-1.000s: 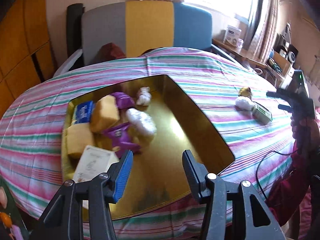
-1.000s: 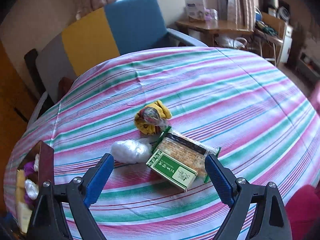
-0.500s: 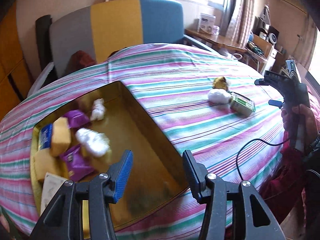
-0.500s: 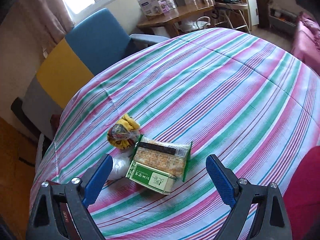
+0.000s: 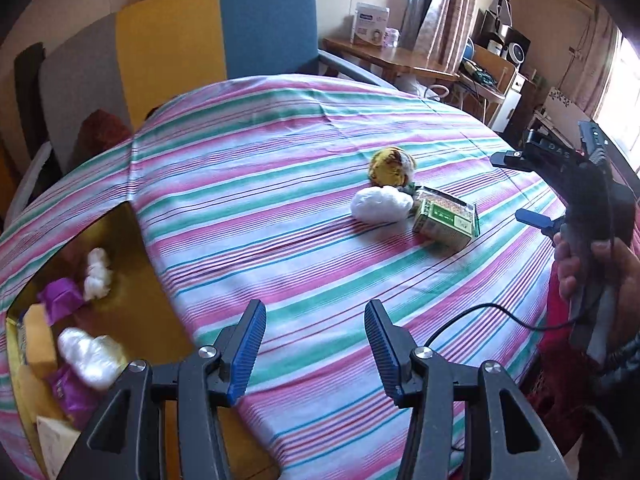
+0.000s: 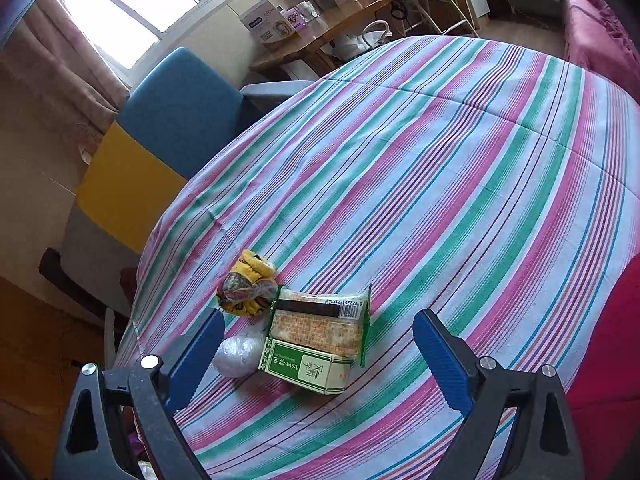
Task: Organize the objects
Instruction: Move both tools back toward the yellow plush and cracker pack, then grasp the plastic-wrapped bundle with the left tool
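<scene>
On the striped tablecloth (image 5: pixel 280 208) lie a yellow wrapped ball (image 5: pixel 392 167), a white plastic bundle (image 5: pixel 382 204), a green box (image 5: pixel 442 222) and a cracker packet (image 6: pixel 320 322). They also show in the right wrist view: ball (image 6: pixel 246 290), bundle (image 6: pixel 240 354), box (image 6: pixel 306 366). My left gripper (image 5: pixel 314 350) is open and empty over the cloth, beside the gold box (image 5: pixel 120 280). My right gripper (image 6: pixel 316 358) is open, just above and around the pile; it shows in the left wrist view (image 5: pixel 524 188).
The gold box holds purple packets (image 5: pixel 62 294), white bundles (image 5: pixel 96 274) and yellow blocks (image 5: pixel 38 340). A grey, yellow and blue chair (image 5: pixel 180 52) stands behind the table. A wooden desk (image 5: pixel 392 60) with clutter is at the back right.
My left gripper swung right, from over the gold box to the open cloth. My right gripper rose and tilted, so the pile sits lower between its fingers.
</scene>
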A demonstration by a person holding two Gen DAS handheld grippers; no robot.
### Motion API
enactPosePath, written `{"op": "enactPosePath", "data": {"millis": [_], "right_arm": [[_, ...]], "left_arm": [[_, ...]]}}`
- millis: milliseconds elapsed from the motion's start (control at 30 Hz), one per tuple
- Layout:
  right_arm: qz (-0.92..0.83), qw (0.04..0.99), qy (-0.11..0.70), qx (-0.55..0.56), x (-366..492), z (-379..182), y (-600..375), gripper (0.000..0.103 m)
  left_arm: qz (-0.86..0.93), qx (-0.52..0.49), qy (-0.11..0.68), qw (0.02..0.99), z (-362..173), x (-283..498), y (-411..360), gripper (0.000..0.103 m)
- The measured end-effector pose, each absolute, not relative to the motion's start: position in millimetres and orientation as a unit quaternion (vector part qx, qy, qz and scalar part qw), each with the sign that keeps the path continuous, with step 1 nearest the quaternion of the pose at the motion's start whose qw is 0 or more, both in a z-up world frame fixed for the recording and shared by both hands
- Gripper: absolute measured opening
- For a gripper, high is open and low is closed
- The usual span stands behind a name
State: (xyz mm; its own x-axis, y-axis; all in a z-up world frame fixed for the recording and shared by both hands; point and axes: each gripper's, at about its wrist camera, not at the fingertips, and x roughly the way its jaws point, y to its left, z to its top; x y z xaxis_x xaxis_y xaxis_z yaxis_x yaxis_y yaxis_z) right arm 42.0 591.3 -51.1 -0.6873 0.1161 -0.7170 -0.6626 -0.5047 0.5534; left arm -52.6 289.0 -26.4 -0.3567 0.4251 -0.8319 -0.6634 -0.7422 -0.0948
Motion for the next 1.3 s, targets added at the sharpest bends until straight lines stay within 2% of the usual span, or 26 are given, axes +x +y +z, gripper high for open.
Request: {"op": "enactPosePath", "data": {"millis": [100,267,333,667,867,900,933,967,1067,1300], "right_arm": [[0.808,0.241,0.452,-0.29,51,-49,595,0.096],[0.796,0.247,0.49,-0.256,65,-50,607,0.098],[0.791,0.24,0.5,-0.257,65,-53,609,0.098],[0.794,0.197,0.489,-0.303,44,-62,599,0.099],[0.794,0.192,0.483,-0.316,39,-65,597,0.099],[0.794,0.193,0.481,-0.318,38,-65,597,0.1],[0.795,0.194,0.478,-0.319,37,-65,596,0.1],[0.796,0.195,0.473,-0.322,37,-65,595,0.1],[0.805,0.188,0.456,-0.329,32,-62,591,0.099],[0.818,0.143,0.406,-0.381,8,-64,570,0.097]], "left_arm": [[0.799,-0.475,0.124,0.346,-34,-64,313,0.054],[0.784,-0.495,0.114,0.357,-47,-82,351,0.069],[0.782,-0.499,0.113,0.357,-53,-91,366,0.072],[0.775,-0.517,0.086,0.352,-77,-130,420,0.082],[0.771,-0.522,0.096,0.352,-96,-138,444,0.082],[0.769,-0.525,0.094,0.353,-100,-140,445,0.081],[0.765,-0.53,0.087,0.355,-104,-141,444,0.072],[0.76,-0.537,0.076,0.358,-107,-143,441,0.069],[0.761,-0.536,0.064,0.361,-105,-141,428,0.064],[0.769,-0.532,0.056,0.349,-95,-126,378,0.064]]}}
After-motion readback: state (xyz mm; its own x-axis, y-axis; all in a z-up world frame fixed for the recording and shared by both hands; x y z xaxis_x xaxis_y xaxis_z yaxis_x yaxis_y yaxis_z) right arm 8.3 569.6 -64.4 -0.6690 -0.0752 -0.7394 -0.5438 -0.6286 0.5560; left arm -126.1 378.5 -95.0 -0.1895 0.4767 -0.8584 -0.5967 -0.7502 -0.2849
